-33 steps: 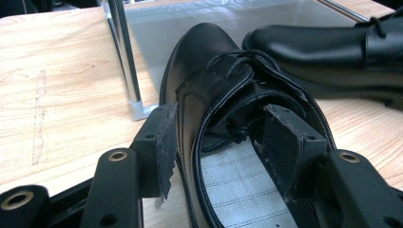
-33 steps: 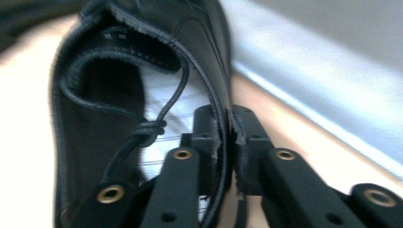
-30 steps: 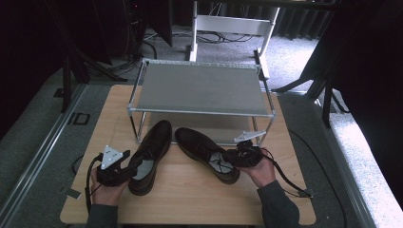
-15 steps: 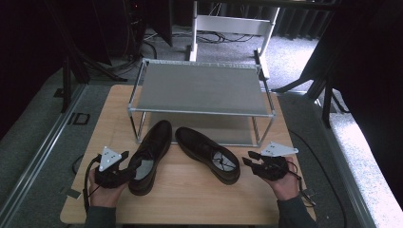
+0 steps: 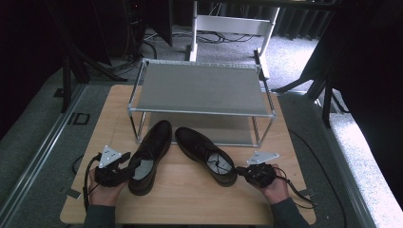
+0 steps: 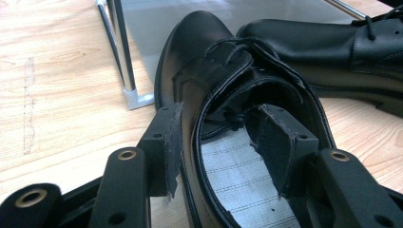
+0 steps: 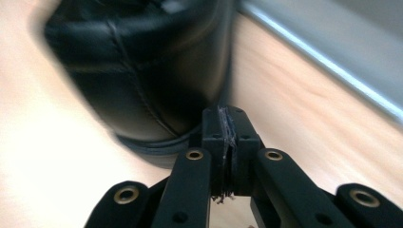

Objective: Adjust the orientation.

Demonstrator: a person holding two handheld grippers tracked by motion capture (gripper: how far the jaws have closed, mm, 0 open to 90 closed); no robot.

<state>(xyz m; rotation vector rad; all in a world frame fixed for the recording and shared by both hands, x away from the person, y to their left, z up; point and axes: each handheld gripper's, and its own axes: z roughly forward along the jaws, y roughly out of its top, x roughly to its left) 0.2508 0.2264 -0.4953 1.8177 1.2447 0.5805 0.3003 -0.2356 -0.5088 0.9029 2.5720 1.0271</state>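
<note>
Shoes — two (image 5: 149, 154) (image 5: 206, 154); left hand-held gripper (image 6: 216, 142) straddles one's collar agape, right hand-held gripper (image 7: 223, 130) closed, empty.

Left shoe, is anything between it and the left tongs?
Nothing visible. The left tongs are open and already straddle the side wall of the left shoe at its opening, one jaw outside and one inside over the insole.
</note>
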